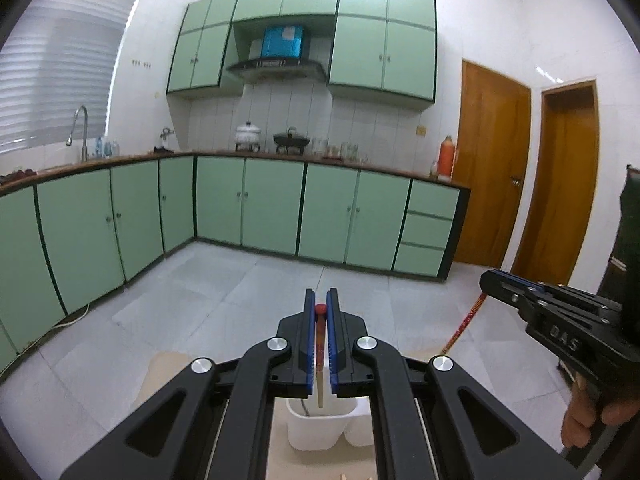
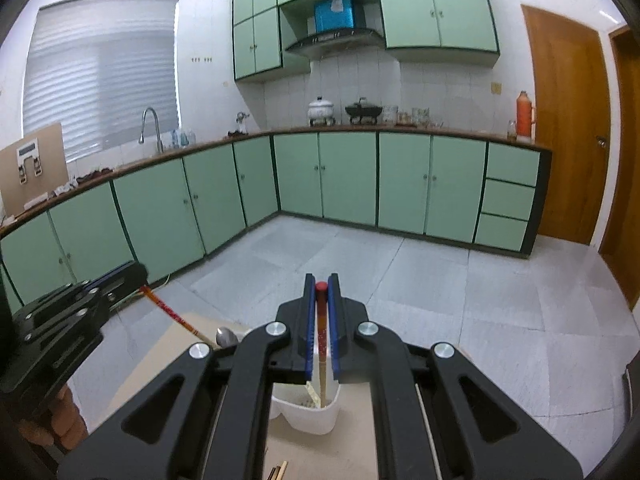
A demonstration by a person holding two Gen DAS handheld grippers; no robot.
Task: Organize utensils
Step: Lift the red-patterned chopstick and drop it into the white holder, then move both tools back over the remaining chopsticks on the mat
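Both grippers clamped on chopsticks, tips over the white holder.
Left gripper (image 1: 321, 314) pinches one red-capped chopstick (image 1: 320, 344); right gripper (image 2: 321, 292) another (image 2: 322, 336), both dipping into the utensil holder (image 2: 308, 416) (near the tabletop's far edge). Next: release.

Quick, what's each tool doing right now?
Left tool: closed on a red-tipped chopstick.
Right tool: closed on another red-tipped chopstick.
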